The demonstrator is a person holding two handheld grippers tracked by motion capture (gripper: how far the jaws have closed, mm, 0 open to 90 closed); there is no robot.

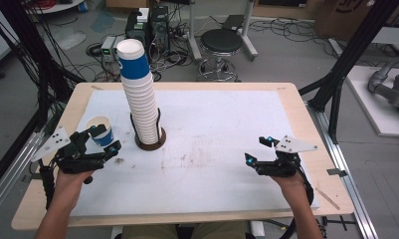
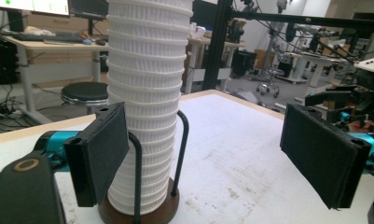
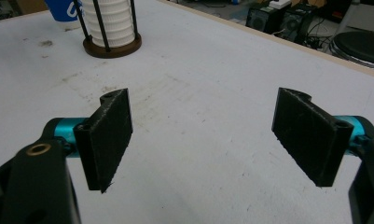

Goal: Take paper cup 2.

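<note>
A tall stack of white paper cups [image 1: 140,94], topped by a blue one, stands in a black wire holder on a round brown base [image 1: 149,144] left of the table's middle. A single blue cup [image 1: 101,130] stands upright on the mat just left of it. My left gripper [image 1: 107,138] is open beside that cup, nothing between its jaws, and faces the stack [image 2: 147,93]. The left gripper [image 2: 203,149] sits close to the holder's base. My right gripper [image 1: 256,149] is open and empty over the bare mat at the right. From the right gripper [image 3: 201,126], the stack [image 3: 111,28] and the blue cup [image 3: 63,10] lie far ahead.
A white mat [image 1: 212,124] covers most of the wooden table [image 1: 306,124]. Beyond the far edge stand a black stool [image 1: 222,42] and computer boxes [image 1: 147,27] among cables. Black frame posts [image 1: 344,74] rise at the right side.
</note>
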